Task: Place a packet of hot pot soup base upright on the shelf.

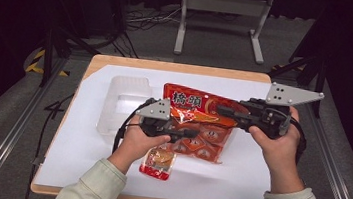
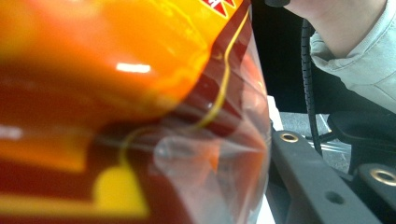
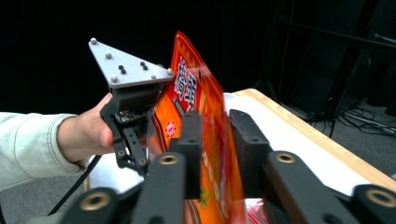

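Packet (image 1: 199, 102) of thin glossy film, held between both hand-held grippers; light, floppy, slippery.
Right hand-held gripper (image 3: 217, 140) straddles its edge, clamp uncertain; left hand-held gripper (image 1: 188, 132) unclear; grip flat seams.

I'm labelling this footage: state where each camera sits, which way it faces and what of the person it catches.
High view: above the person's side, looking forward and down at the table; both forearms, the left gripper and right gripper hold up the orange snack bag.
Left gripper view: rides the left gripper, pressed close to the blurred bag; a sleeve beyond.
Right gripper view: rides the right gripper, jaws either side of the bag; the left hand farther off.
Shared: the bag.
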The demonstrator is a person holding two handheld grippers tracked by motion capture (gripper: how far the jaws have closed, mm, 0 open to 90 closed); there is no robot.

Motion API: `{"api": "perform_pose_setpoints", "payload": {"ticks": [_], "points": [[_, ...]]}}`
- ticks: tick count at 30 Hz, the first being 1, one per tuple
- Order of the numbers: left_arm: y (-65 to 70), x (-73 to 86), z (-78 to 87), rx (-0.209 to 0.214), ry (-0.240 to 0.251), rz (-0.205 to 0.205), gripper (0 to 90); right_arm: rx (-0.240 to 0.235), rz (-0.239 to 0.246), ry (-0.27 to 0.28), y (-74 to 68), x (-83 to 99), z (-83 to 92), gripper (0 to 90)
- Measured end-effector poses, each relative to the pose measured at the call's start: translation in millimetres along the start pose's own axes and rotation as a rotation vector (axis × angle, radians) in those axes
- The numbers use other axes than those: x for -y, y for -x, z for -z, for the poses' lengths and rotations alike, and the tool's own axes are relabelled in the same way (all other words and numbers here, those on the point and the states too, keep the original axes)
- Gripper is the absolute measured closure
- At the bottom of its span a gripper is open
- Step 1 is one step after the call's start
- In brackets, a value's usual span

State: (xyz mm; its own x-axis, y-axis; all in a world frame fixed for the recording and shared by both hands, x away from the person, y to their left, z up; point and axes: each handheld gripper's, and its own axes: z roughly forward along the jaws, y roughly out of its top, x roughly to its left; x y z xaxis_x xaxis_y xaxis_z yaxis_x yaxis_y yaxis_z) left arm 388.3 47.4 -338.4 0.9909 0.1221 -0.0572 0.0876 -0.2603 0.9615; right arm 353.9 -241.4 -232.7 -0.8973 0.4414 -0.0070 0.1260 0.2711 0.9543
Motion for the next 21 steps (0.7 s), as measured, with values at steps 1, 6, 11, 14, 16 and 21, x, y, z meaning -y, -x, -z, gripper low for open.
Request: {"api": "perform_pose_setpoints", "payload": {"ticks": [1, 6, 11, 14, 16, 21], "points": [[-1.0, -0.4, 1.2, -0.005, 0.003, -0.004, 70.7, -0.006, -0.011, 0.000, 1.1, 0.6, 1.3, 64.2], [-7.5, -1.7, 6.4, -0.009, 0.015, 0.000, 70.7, 0.061, -0.008, 0.004, 2.4, 3.9, 10.2, 54.4], [-12.2, -4.0, 13.5, -0.029, 0.016, -0.001, 70.7, 0.102, -0.009, -0.002, 5.5, 10.7, 20.7, 49.1], [-13.6, -5.3, 18.8, -0.039, 0.017, -0.006, 70.8, 0.108, -0.014, -0.018, 8.2, 15.0, 25.0, 45.4], [-14.6, -6.2, 23.3, -0.044, 0.016, -0.009, 70.7, 0.118, -0.017, -0.022, 10.1, 17.5, 28.2, 43.6], [-17.3, -8.4, 32.8, -0.060, 0.020, -0.013, 70.7, 0.139, -0.028, -0.045, 15.4, 21.5, 34.2, 40.9]]}}
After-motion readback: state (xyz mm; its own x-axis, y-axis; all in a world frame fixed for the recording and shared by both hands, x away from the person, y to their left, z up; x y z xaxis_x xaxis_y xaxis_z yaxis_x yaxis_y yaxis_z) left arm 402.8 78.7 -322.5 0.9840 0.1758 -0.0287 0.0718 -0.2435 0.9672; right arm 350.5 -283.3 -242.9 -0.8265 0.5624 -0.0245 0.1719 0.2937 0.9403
